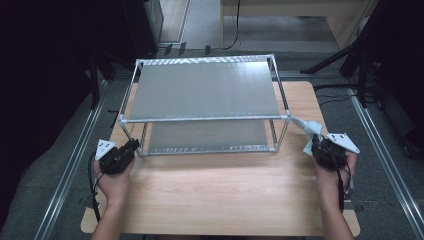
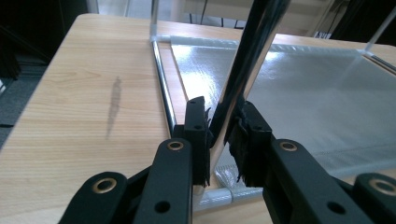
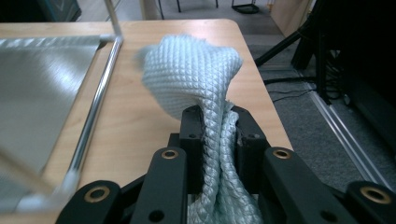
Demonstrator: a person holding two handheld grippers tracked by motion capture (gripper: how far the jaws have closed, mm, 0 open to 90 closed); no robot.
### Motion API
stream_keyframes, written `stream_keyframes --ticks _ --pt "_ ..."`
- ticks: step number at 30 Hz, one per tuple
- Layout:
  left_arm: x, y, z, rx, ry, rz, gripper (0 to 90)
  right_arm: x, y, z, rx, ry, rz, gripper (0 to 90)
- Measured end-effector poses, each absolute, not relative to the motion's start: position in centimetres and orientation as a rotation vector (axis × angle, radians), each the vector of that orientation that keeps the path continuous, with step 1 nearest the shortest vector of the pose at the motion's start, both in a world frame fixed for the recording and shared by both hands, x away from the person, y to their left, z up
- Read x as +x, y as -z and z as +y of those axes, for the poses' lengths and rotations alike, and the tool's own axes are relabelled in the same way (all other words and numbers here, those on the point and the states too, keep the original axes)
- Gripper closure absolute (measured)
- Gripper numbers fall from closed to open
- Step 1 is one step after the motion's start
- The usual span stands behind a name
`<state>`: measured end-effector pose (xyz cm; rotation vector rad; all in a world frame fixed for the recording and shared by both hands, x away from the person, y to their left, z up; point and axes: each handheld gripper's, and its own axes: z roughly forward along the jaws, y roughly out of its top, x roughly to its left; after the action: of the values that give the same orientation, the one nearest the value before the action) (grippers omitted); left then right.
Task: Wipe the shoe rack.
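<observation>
While the left claw clamps the rack's post, the right claw grips a cloth. Wiping the rack looks next; the cloth must reach it.

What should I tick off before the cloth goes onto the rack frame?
1. Left claw clamped on the rack's front post: ok.
2. Right claw gripping the pale quilted cloth: ok.
3. Cloth touching the rack's right front corner: cannot tell.
4. Rack standing square on the table: ok.
5. Top shelf bare: ok.
</observation>
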<state>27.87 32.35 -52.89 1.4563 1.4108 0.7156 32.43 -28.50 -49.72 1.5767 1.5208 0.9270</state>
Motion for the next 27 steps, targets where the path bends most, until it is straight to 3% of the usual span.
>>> stream_keyframes --ticks 3,6,7,14,16,20,23,27 --pt "27.7 53.1 33.1 1.412 -0.701 1.397 75.2 33.7 49.7 -27.4 1.535 -0.911 1.543 73.7" --pt "26.7 53.3 33.4 1.367 -0.739 1.322 65.5 34.4 50.2 -26.8 1.491 -1.001 1.579 53.5" --pt "26.4 53.4 33.4 1.358 -0.76 1.333 58.4 34.4 50.3 -26.6 1.473 -1.026 1.595 47.4" --pt "24.1 54.0 33.1 1.383 -0.816 1.353 33.0 32.8 50.2 -26.5 1.391 -1.18 1.617 21.7" --pt "23.5 53.9 32.9 1.385 -0.813 1.366 27.1 32.3 50.2 -26.8 1.437 -1.168 1.583 10.5" --pt "22.3 53.9 32.3 1.399 -0.807 1.374 12.9 30.9 50.4 -27.7 1.45 -1.191 1.553 12.0" --pt "21.3 53.9 31.9 1.428 -0.805 1.348 9.3 29.8 50.7 -28.3 1.466 -1.204 1.548 1.2" --pt "20.2 54.0 32.0 1.455 -0.804 1.366 0.4 28.1 51.4 -29.2 1.433 -1.211 1.566 0.0"
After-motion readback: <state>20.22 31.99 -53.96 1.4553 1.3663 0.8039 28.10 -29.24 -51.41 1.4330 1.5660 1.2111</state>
